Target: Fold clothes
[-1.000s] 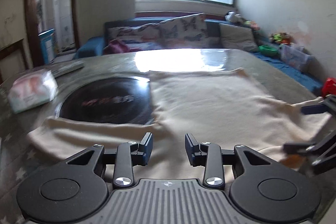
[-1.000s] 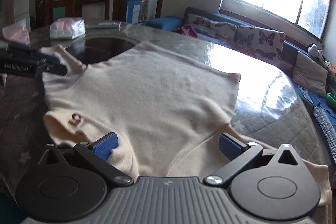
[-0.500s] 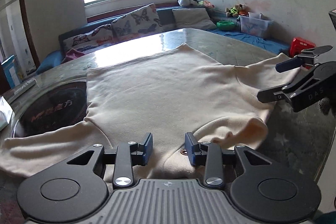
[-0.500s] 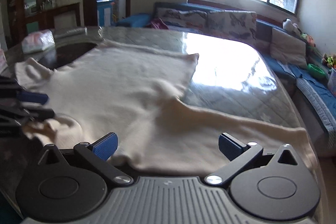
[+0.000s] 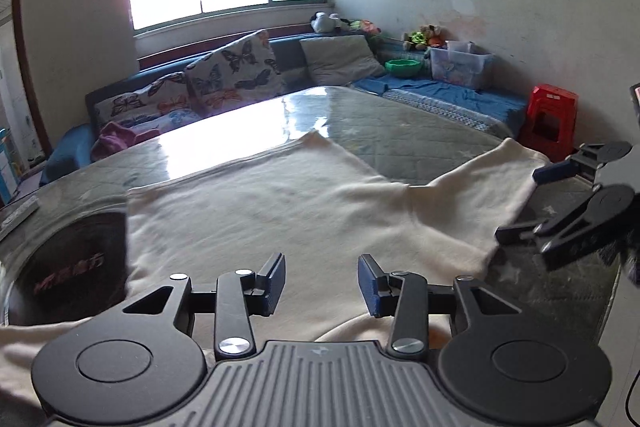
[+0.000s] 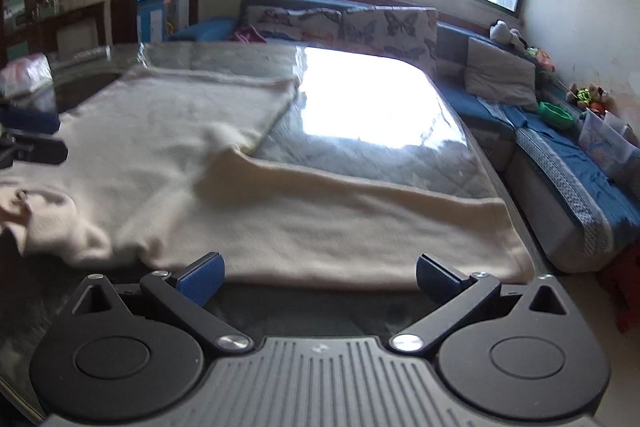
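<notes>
Sweater [image 5: 280,211] spread flat on glossy table [image 5: 400,131]. Left claw [image 5: 322,281] apart over collar end; right claw [image 6: 318,273] spread wide, just short of sleeve [image 6: 360,223].

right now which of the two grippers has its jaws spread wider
The right gripper: its jaws stand far apart before the cream sweater's sleeve edge. The left gripper, over the sweater's body, shows a much narrower gap.
</notes>
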Demonstrator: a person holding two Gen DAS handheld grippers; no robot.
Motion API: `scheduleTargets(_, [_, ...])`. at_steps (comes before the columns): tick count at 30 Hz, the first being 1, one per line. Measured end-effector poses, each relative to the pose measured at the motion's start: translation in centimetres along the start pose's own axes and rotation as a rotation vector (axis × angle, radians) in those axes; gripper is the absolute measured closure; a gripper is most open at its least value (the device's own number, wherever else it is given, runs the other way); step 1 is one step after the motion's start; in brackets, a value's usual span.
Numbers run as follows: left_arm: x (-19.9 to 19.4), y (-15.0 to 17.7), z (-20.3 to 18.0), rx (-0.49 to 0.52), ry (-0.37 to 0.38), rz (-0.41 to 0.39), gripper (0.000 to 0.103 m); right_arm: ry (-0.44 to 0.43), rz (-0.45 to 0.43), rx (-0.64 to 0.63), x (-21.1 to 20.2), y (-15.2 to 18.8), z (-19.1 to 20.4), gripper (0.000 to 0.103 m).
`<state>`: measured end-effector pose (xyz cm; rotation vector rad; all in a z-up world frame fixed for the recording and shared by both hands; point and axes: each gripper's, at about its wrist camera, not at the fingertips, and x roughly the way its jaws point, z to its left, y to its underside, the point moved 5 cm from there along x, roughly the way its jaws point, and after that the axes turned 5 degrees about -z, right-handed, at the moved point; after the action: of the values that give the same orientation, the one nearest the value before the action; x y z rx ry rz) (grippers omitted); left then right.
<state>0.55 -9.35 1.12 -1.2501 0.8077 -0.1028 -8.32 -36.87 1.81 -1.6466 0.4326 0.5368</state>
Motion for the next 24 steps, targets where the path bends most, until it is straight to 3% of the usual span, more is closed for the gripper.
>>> scheduleTargets(6, [2.1,-0.2,-3.4,0.044,0.062,0.013,0.059,0.070,-0.009,0.079,-0.8,0.7,-3.0,0.000])
scheduleTargets(11, [2.9,0.5,-5.0,0.084,0.083,0.029,0.057,0.132,-0.004,0.264,-0.9,1.6,-7.8,0.001])
scheduleTargets(13, [3.2,0.8,-5.6,0.100,0.090,0.036,0.057,0.150,-0.001,0.315,-0.7,1.8,-9.2,0.013])
scheduleTargets(17, [3.4,1.1,-6.0,0.105,0.093,0.044,0.056,0.187,-0.001,0.394,-0.2,2.1,-11.4,0.027])
scheduleTargets(19, [3.3,1.1,-6.0,0.106,0.089,0.046,0.055,0.203,-0.004,0.393,-0.1,2.1,-11.9,0.050])
scheduleTargets(21, [3.3,1.1,-5.9,0.107,0.084,0.047,0.054,0.218,-0.004,0.383,0.0,2.0,-12.2,0.058])
scheduleTargets(24, [3.3,1.2,-5.9,0.109,0.084,0.048,0.053,0.239,-0.005,0.352,0.2,1.8,-12.2,0.080])
